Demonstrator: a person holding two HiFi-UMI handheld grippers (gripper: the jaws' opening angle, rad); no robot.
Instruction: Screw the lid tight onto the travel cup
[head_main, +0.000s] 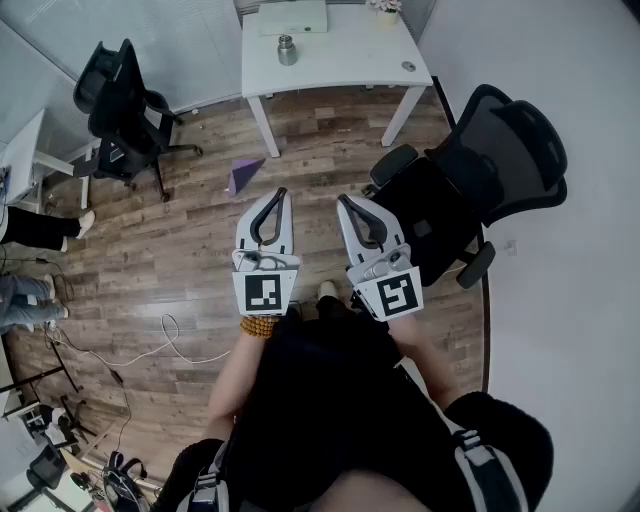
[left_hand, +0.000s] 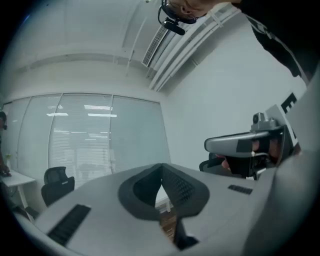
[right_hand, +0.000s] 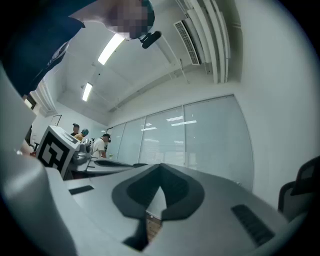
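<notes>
Both grippers are held out side by side over the wood floor (head_main: 180, 250), well short of the table (head_main: 340, 55).

Left gripper (head_main: 281, 196): we see its fingers together at the tips in its own view, nothing between them. It points about level toward the far glass wall (left_hand: 85, 140).

Right gripper (head_main: 343, 201): fingers also together, nothing clamped, tilted slightly up. The two grippers are near each other but not touching.

The cup (head_main: 287, 49) is a metal one. It stands upright on the far white table, left of the table's middle, well apart from both grippers. A small round thing (head_main: 408, 67) lies near the table's right edge. We cannot tell if it is the lid. A white box (head_main: 293, 17) sits at the far edge, just behind the cup.

One black chair (head_main: 125, 105) is far left. Another black chair (head_main: 470, 180) is just right of the right gripper. A purple object (head_main: 243, 176) lies on the floor between the table and the left gripper. A thin cable (head_main: 150, 350) runs across the floor on the near left. A bead bracelet (head_main: 258, 326) is on the left wrist.
</notes>
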